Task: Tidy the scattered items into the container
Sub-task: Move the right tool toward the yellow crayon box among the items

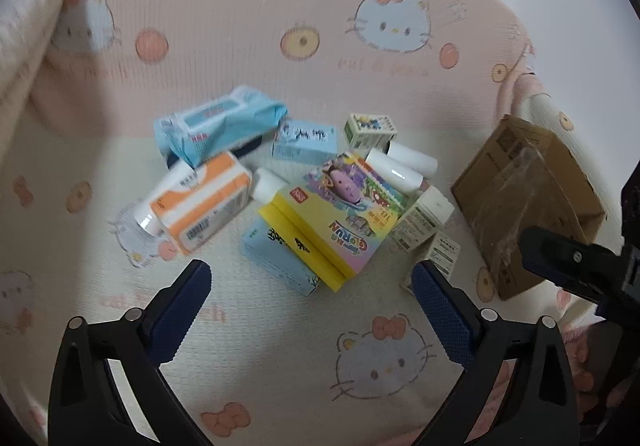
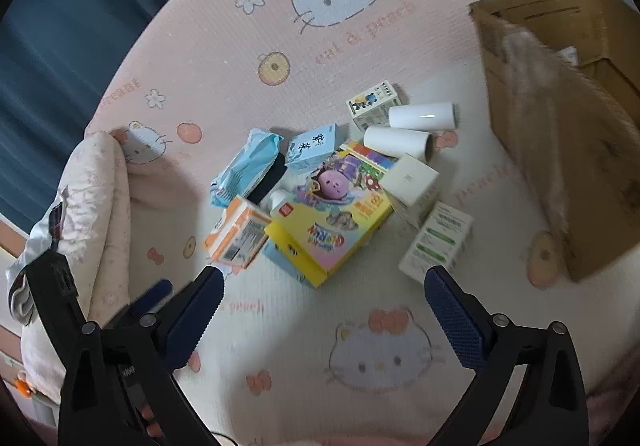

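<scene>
Above the cartoon-cat bedspread point(image 1: 280, 326), both grippers are hovering empty, short of the heap.
Left gripper point(image 1: 312, 278) and right gripper point(image 2: 322, 282) are tilting steeply down, fingers spread wide, holding nothing; just ahead the yellow toy box point(image 2: 332, 230), orange tissue pack point(image 1: 200, 201) and white tubes point(image 2: 422, 115) are lying jumbled, untidied, while the cardboard box point(image 2: 560, 149) is waiting open at right.

Soft cloth, cardboard, glossy packaging

Pink cartoon-print quilted cloth bedspread point(image 1: 280, 346) looks matt, ribbed; brown corrugated cardboard box point(image 2: 560, 173) carries shiny clear tape; pale blue plastic wipes pack point(image 1: 216, 125) crinkled, glossy; white paper rolls point(image 2: 422, 115) smooth.
</scene>
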Motion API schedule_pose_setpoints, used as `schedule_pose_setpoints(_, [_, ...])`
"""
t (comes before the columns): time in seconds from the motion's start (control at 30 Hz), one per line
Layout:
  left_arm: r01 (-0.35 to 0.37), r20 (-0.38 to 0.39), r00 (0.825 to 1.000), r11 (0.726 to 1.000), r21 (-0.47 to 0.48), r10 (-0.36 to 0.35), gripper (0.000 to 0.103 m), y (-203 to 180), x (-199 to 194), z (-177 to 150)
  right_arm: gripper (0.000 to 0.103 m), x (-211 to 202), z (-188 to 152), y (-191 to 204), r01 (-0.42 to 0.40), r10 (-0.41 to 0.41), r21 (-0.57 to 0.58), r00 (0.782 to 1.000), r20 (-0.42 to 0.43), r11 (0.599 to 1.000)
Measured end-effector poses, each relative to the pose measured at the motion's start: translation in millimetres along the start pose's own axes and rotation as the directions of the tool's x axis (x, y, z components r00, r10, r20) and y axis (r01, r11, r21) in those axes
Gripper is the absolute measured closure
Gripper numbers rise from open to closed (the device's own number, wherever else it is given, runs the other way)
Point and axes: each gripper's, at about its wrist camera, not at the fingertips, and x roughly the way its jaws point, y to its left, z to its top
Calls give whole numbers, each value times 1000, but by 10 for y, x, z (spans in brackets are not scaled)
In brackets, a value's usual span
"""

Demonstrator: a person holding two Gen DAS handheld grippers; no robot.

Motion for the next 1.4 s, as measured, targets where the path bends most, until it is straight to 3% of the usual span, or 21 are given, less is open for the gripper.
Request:
schedule_pose_setpoints(0.2, [-12, -24, 1000, 996, -91, 10, 15, 129, 303, 81, 25, 463, 151, 22, -2, 2, -4, 1000, -27, 1000])
schedule_pose_setpoints(0.27, [-12, -29, 1000, 994, -106, 9, 19, 157, 394, 128, 41, 630, 155, 29, -1, 0, -17, 999, -51, 1000])
schedule_pose_setpoints(0.37, [3, -39, 999, 992, -129, -8, 36, 184, 536, 173, 67, 862, 141, 11, 28, -31, -42, 997, -77, 999])
schedule_pose_setpoints(0.47, [12, -63, 998, 989, -146, -21, 55, 186, 711, 174, 73, 1110, 144, -60, 41, -47, -54, 993, -109, 998])
schedule_pose_setpoints(0.6, [20, -103, 994, 987, -161, -36, 71, 172, 933, 156, 78, 1388, 100, -232, 60, -66, -51, 989, -131, 997])
schedule_pose_setpoints(0.67, [32, -116, 992, 983, -180, -54, 74, 175, 1022, 142, 79, 1490, 89, -312, 78, -84, -52, 987, -135, 996])
schedule_pose_setpoints(0.9, [41, -151, 986, 982, -186, -70, 74, 92, 1313, 163, 85, 1640, 127, -598, 118, -117, 2, 985, -128, 993])
schedule_pose_setpoints(1.0, [-19, -172, 985, 987, -159, -9, 74, 55, 1420, 166, 87, 1667, 229, -694, 113, -110, 17, 987, -120, 993])
schedule_pose_setpoints(1.1, [-30, -165, 986, 985, -169, 1, 74, 90, 1463, 194, 87, 1650, 390, -743, 112, -111, 3, 991, -75, 994])
schedule_pose_setpoints(1.2, [-61, -155, 987, 987, -152, 37, 73, 106, 1506, 279, 87, 1613, 588, -758, 188, -190, -52, 981, -36, 981])
schedule_pose_setpoints(1.3, [-57, -155, 987, 987, -150, 34, 73, 155, 1571, 358, 87, 1671, 754, -802, 145, -148, -39, 987, -69, 989])
schedule_pose_setpoints(1.4, [-65, -144, 989, 987, -147, 44, 73, 209, 1635, 436, 86, 1714, 803, -648, 124, -135, -122, 987, -82, 985])
